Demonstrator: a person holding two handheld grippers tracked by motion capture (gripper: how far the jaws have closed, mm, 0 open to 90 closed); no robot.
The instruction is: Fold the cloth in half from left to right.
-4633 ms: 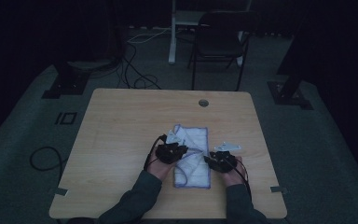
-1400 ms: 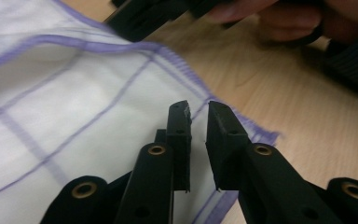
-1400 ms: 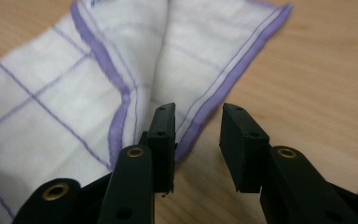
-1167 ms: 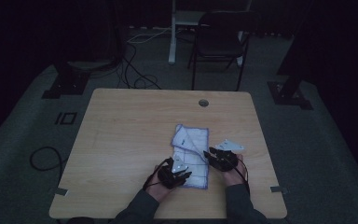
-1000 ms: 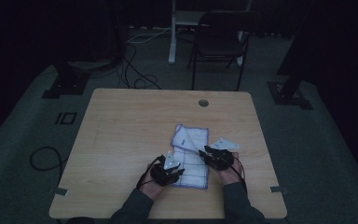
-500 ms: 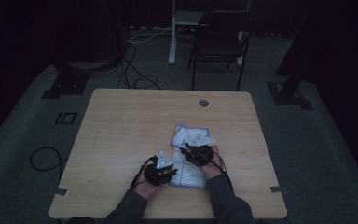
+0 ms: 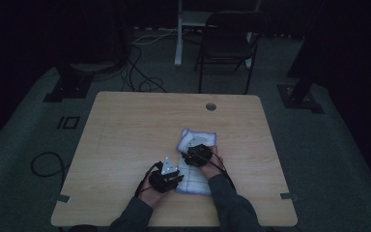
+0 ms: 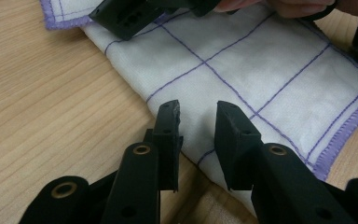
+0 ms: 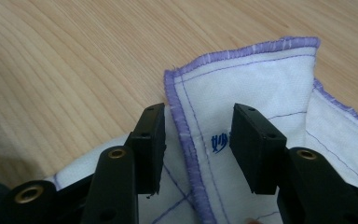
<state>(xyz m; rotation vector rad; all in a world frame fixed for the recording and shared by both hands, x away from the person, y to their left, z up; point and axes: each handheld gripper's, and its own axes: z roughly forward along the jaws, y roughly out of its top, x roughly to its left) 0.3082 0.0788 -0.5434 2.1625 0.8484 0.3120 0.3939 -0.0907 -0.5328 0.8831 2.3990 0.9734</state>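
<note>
Both grippers, left (image 8: 196,126) and right (image 9: 198,140), hold fingers spread over the cloth (image 8: 242,70), its far end hidden

On the light wooden worktop (image 7: 125,140) lies a white purple-edged cloth (image 7: 198,159); the right gripper (image 7: 196,155) rests on it, the left gripper (image 7: 166,176) at its near-left edge.

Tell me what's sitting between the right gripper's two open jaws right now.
The cloth's purple-stitched hem, running up between the jaws, in the right gripper view.
</note>
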